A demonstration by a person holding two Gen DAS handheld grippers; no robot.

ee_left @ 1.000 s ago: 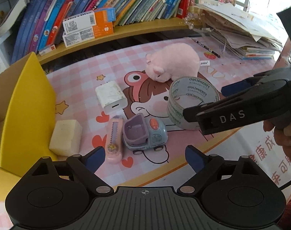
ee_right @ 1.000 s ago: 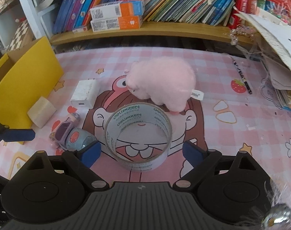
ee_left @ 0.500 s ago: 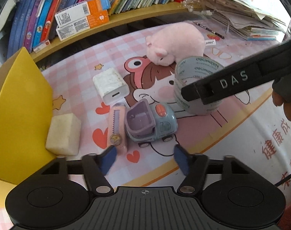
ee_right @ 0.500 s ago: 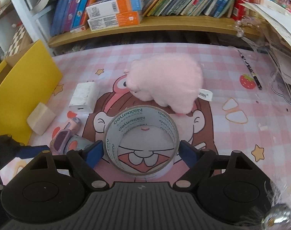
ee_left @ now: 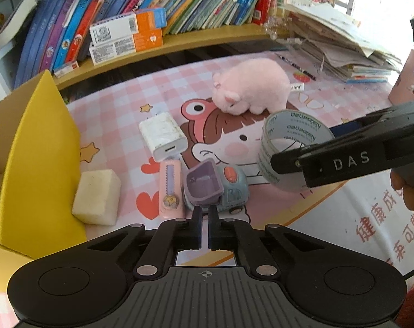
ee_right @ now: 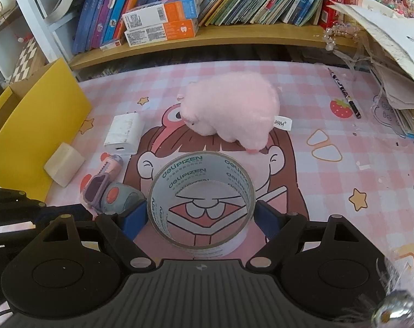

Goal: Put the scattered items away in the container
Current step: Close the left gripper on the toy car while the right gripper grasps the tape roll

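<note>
A clear tape roll (ee_right: 201,202) stands on the pink mat, and my right gripper (ee_right: 200,217) has its blue pads against both sides of it; it also shows in the left wrist view (ee_left: 289,150). My left gripper (ee_left: 204,228) is shut and empty, just short of a blue and purple toy car (ee_left: 215,188). A pink utility knife (ee_left: 170,186), a white charger (ee_left: 163,135), a cream sponge block (ee_left: 96,196) and a pink plush pig (ee_left: 250,86) lie on the mat. The yellow box (ee_left: 40,147) stands at the left.
A wooden shelf (ee_left: 207,34) with books and orange-white cartons runs along the back. A stack of papers (ee_left: 343,49) sits at the back right, with a pencil (ee_right: 343,95) beside it. The mat's front edge is near both grippers.
My left gripper has closed from wide open to shut with nothing between its fingers. My right gripper has closed in on the tape roll until both pads meet it.
</note>
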